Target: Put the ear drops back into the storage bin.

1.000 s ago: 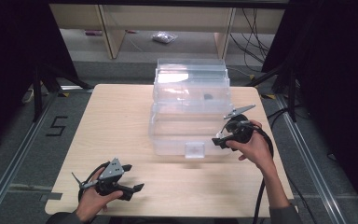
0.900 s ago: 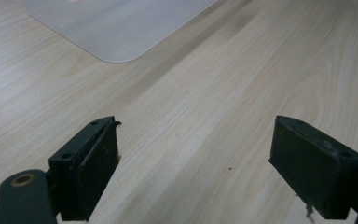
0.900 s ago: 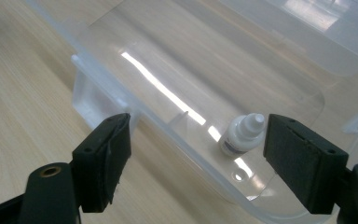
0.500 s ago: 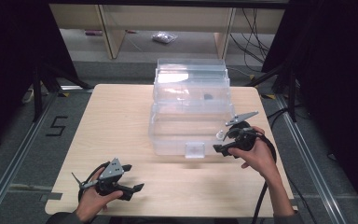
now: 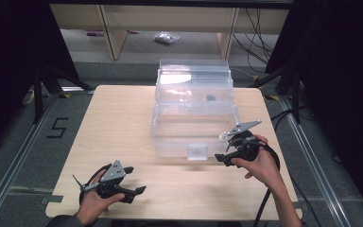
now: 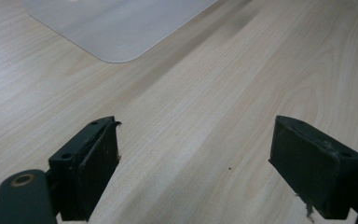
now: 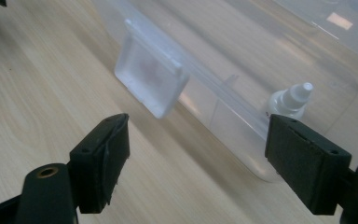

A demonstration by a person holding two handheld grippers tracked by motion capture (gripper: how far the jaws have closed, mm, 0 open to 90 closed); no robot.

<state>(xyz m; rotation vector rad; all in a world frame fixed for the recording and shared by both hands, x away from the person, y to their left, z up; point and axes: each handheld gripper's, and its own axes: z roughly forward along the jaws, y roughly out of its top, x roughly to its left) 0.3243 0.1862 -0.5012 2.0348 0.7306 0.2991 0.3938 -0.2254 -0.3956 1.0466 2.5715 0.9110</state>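
Grey floor (image 5: 23, 156), pale shelving (image 5: 170, 19) behind, perhaps dark curtains (image 5: 9, 71).

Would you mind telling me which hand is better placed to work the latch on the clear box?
The right. The right claw is open beside the clear box, facing its latch; the left claw sits near the table edge, away from it.

A clear plastic storage box (image 5: 193, 113) sits at the middle of the desk (image 5: 118, 127), its latch (image 5: 197, 152) on the near wall. A small white dropper bottle (image 7: 291, 99) lies inside, by that wall.
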